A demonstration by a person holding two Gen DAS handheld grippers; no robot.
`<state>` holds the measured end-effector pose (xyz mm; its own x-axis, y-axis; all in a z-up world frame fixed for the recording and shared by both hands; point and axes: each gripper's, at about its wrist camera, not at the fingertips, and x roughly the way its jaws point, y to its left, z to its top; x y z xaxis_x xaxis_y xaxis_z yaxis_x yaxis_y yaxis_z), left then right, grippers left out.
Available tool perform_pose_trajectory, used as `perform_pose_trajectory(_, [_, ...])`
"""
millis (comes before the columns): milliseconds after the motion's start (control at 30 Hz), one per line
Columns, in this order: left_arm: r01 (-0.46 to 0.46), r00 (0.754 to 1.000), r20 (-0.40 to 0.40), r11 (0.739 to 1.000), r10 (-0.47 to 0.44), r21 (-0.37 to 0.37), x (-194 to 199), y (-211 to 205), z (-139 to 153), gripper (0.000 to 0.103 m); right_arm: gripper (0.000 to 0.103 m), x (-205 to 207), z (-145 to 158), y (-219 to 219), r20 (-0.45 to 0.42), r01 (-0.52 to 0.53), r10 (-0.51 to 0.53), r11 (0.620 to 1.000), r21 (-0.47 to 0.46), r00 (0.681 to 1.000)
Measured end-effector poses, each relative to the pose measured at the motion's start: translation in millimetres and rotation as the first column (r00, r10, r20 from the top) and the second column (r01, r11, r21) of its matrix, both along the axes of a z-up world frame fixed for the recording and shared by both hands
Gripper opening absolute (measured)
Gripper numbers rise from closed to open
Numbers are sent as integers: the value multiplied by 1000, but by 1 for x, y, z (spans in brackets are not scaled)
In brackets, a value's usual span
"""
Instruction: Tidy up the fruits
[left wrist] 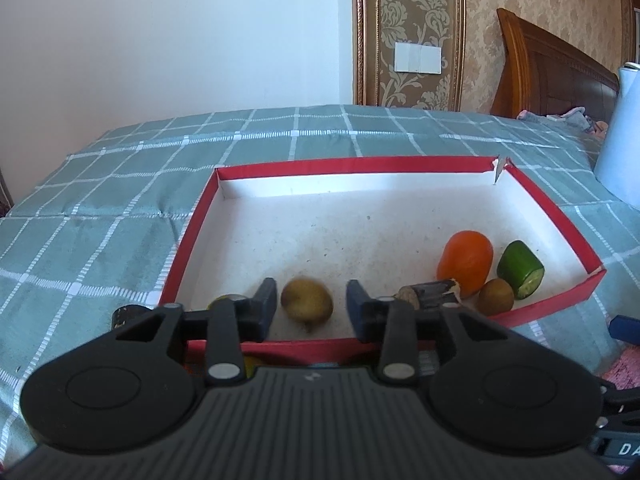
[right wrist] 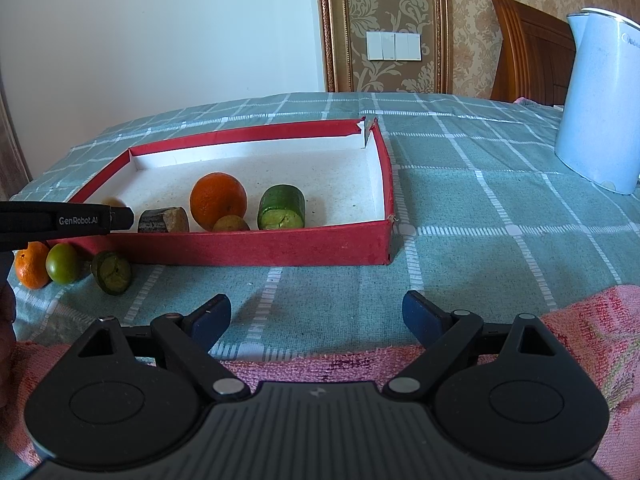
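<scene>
A red tray (left wrist: 360, 164) with a white floor lies on the checked cloth. My left gripper (left wrist: 311, 294) reaches over its near rim, and a yellow-brown round fruit (left wrist: 307, 299) rests on the tray floor between the blue pads, with a small gap on each side. To the right in the tray are an orange (left wrist: 466, 262), a green cut piece (left wrist: 520, 268), a small brown fruit (left wrist: 496, 295) and a dark cane piece (left wrist: 430, 294). My right gripper (right wrist: 316, 314) stands open and empty in front of the tray.
Outside the tray's near left corner lie a tangerine (right wrist: 32, 270), a green round fruit (right wrist: 62, 263) and a dark green cut piece (right wrist: 111, 273). A white kettle (right wrist: 600, 100) stands at the right. A pink towel (right wrist: 580, 320) covers the near edge.
</scene>
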<state>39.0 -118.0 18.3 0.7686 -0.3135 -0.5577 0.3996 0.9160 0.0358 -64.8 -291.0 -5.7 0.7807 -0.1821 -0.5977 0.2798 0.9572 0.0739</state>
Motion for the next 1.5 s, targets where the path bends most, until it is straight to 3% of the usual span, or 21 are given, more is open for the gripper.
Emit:
perform_pose_trajectory(133, [-4, 1000, 21, 1000, 4, -11, -7, 2, 5, 56, 93, 0, 0, 0, 0, 0, 0, 1000, 0, 1000])
perform_pose_trajectory(200, [-19, 999, 41, 1000, 20, -8, -13, 4, 9, 76, 93, 0, 0, 0, -1, 0, 0, 1000, -2, 1000])
perform_pose_trajectory(333, [-29, 996, 84, 1000, 29, -8, -25, 12, 15, 79, 93, 1, -1, 1, -12, 0, 0, 1000, -19, 1000])
perform_pose_trajectory(467, [-46, 994, 102, 999, 48, -28, -34, 26, 21, 90, 93, 2, -1, 3, -22, 0, 0, 999, -35, 1000])
perform_pose_trajectory(733, [-89, 985, 147, 995, 95, -47, -50, 56, 31, 98, 93, 3, -2, 5, -32, 1, -2, 999, -51, 999])
perform_pose_trajectory(800, [-103, 982, 154, 993, 110, -51, -52, 65, 31, 100, 103, 5, -2, 4, -48, 29, -32, 998, -54, 998])
perform_pose_trajectory(967, [-160, 974, 154, 985, 168, -60, -52, 92, 27, 103, 103, 5, -3, 3, -50, 35, -38, 998, -51, 998])
perform_pose_trajectory(1233, [-297, 937, 166, 952, 306, -79, -43, 146, 17, 103, 103, 5, -3, 3, -45, 35, -37, 998, -53, 998])
perform_pose_trajectory(1367, [-353, 920, 145, 931, 364, -98, -35, 166, 8, 103, 103, -8, 3, 15, 65, 1, 5, 996, -95, 998])
perform_pose_trajectory(1500, [-377, 916, 114, 922, 386, -93, -29, 176, -5, 103, 103, -15, 12, 36, 151, -70, 82, 994, -79, 985])
